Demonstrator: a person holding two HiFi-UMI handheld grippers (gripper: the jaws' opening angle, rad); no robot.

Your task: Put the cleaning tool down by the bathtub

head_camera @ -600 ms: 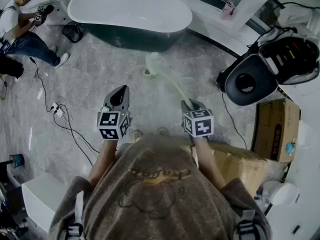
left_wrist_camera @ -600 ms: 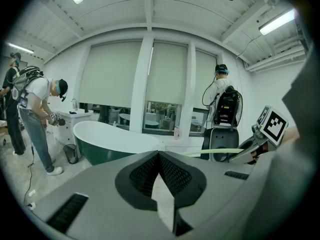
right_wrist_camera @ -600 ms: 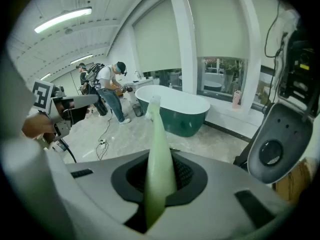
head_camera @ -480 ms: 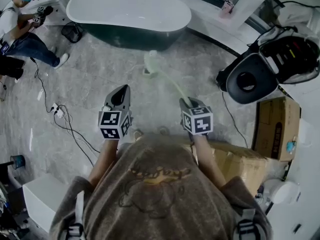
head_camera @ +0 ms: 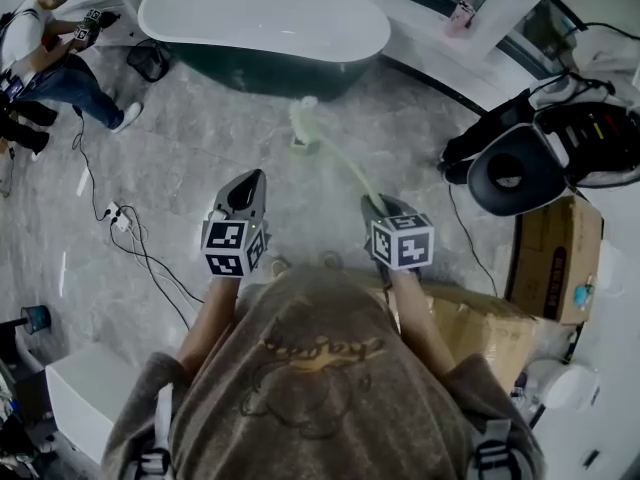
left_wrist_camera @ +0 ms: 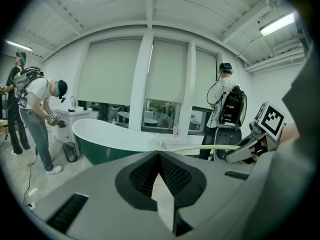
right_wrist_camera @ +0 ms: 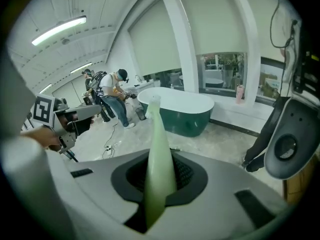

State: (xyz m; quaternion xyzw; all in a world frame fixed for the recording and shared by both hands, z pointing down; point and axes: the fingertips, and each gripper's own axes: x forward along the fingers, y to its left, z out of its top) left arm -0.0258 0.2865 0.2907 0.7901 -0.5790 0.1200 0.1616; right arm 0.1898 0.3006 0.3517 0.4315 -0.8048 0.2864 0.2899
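A pale green long-handled cleaning tool [head_camera: 335,156] sticks forward from my right gripper [head_camera: 378,206], which is shut on its handle [right_wrist_camera: 157,164]. Its whitish head [head_camera: 303,120] hangs above the floor, short of the bathtub [head_camera: 262,23], a white oval tub with a dark green outside. From the left gripper view the tool [left_wrist_camera: 200,149] crosses in front of the tub [left_wrist_camera: 112,141]. My left gripper [head_camera: 243,190] is held level beside the right one, shut and empty.
A person [head_camera: 48,58] bends at the counter left of the tub, by a small black bin [head_camera: 150,63]. Cables and a power strip [head_camera: 118,223] lie on the grey floor at left. A black backpack rig [head_camera: 520,168] and cardboard boxes [head_camera: 555,258] stand at right.
The view has drifted a little; the tub and the tool's head sit slightly lower and to the right in the head view. Both grippers keep their hold and pose.
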